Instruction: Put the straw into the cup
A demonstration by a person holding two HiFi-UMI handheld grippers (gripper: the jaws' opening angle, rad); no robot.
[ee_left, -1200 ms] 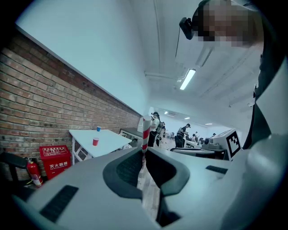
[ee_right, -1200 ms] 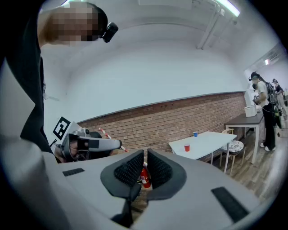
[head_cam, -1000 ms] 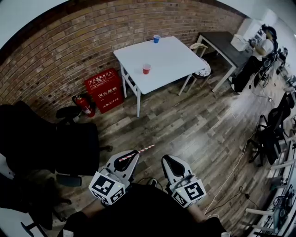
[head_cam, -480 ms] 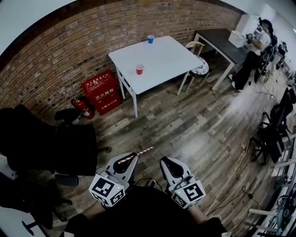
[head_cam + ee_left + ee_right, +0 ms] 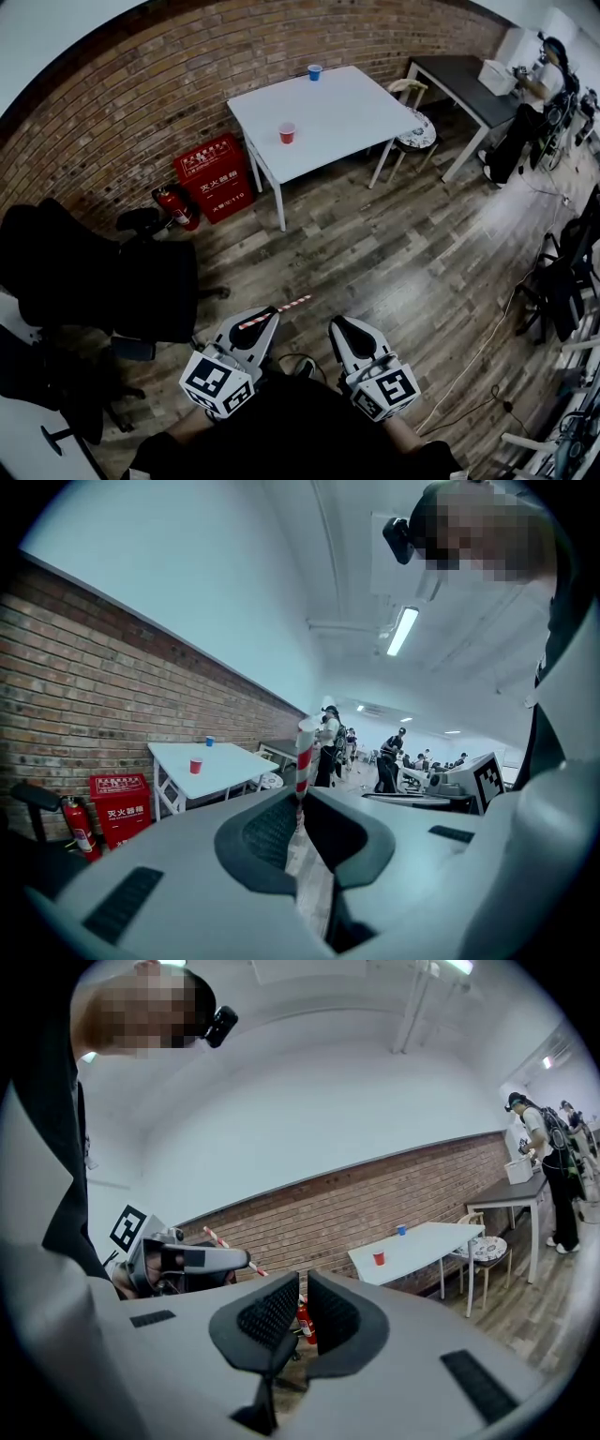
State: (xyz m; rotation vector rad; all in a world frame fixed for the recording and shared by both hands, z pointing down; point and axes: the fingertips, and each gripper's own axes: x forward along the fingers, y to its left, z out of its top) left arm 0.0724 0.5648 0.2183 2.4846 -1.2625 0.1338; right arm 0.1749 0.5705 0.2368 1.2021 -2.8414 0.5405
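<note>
A red-and-white striped straw (image 5: 277, 310) is pinched in my left gripper (image 5: 265, 320), which is shut on it; the straw sticks out past the jaws to the right. In the left gripper view the straw (image 5: 304, 754) stands up between the pads. My right gripper (image 5: 339, 329) is beside it, shut with nothing in it. Both are held low, close to my body and far from the white table (image 5: 347, 117). A red cup (image 5: 287, 132) stands near the table's front left, and a blue cup (image 5: 314, 71) at its far edge.
A red box (image 5: 214, 176) and a fire extinguisher (image 5: 175, 208) stand by the brick wall, left of the table. Black office chairs (image 5: 103, 277) are at my left. A round-seat chair (image 5: 415, 137), a dark desk (image 5: 464, 89) and a person (image 5: 536, 98) are at the right.
The head view has shifted slightly, so the table sits a little differently in frame. Both grippers keep their pose and the straw stays in the left one.
</note>
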